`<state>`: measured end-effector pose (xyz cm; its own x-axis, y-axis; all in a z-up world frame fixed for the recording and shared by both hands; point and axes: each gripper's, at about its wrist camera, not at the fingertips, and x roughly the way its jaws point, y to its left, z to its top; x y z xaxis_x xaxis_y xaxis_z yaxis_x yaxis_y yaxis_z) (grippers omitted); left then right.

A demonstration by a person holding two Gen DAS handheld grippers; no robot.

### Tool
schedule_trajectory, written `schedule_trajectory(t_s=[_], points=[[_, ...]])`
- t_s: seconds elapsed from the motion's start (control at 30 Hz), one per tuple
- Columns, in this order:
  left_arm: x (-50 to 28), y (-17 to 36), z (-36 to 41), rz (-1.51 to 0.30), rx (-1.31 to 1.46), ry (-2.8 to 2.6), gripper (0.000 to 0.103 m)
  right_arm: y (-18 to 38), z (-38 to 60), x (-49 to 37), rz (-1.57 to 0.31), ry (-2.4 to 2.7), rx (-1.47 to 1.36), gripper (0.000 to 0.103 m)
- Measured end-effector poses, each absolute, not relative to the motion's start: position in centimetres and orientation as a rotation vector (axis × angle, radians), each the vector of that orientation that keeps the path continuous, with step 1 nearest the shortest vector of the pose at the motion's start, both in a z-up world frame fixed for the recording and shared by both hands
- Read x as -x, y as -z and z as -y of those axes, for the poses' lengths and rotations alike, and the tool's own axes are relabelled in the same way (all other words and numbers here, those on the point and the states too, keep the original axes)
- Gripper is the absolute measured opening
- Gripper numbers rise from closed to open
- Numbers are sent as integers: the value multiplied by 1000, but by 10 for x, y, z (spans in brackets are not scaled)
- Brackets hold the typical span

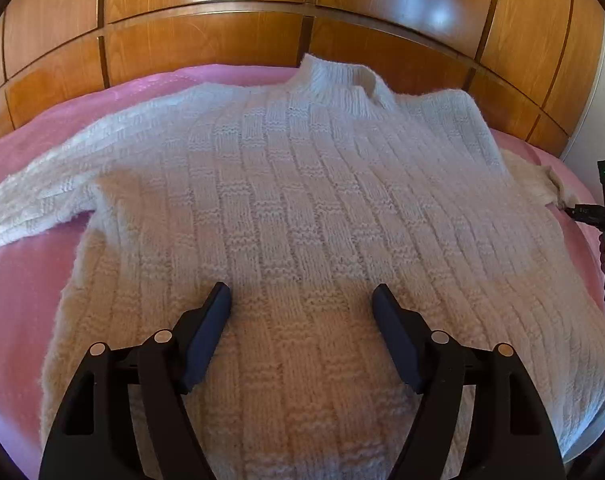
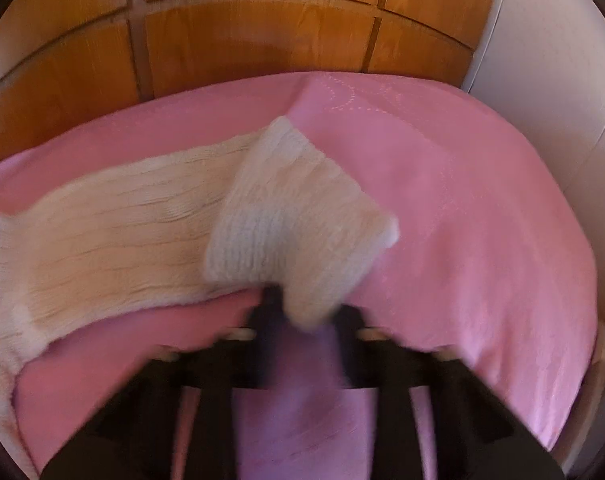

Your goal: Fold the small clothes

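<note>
Pink bedspread (image 1: 18, 280) bears whole sweater (image 1: 302, 200); right view shows only its cuff (image 2: 298, 216).

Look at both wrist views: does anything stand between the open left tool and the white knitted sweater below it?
Nothing visible does. The left tool hangs open right over the sweater, which lies spread flat on the pink bedcover, with only bare knit between its fingers. The right tool is off at the sleeve cuff, shut on it.

Bright daylight, glare, right-wrist motion blur
</note>
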<state>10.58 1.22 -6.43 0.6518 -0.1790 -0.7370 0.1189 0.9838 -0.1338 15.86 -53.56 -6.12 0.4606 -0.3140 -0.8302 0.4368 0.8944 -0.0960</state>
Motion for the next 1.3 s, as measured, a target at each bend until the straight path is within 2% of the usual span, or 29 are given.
schedule_trajectory(t_s=[0.17,0.37,0.63,0.9,1.0,1.17,1.3], points=[[-105,65,-13,-842,81,173,73,28,570,-149,-921,516,-220,3],[-106,66,-13,-839,90,172,73,-42,617,-121,-806,537,-399,2],[-107,65,-13,-842,93,172,73,-114,609,-103,-733,492,-473,2],[-108,48,-21,-884,155,230,75,-153,502,-112,-667,130,-589,2],[-101,35,-32,-873,257,276,75,-165,425,-130,-663,-48,-570,2],[-85,18,-40,-841,278,323,75,-174,307,-168,-688,-294,-533,2],[-81,14,-53,-829,342,339,75,-166,226,-189,-741,-480,-525,3]])
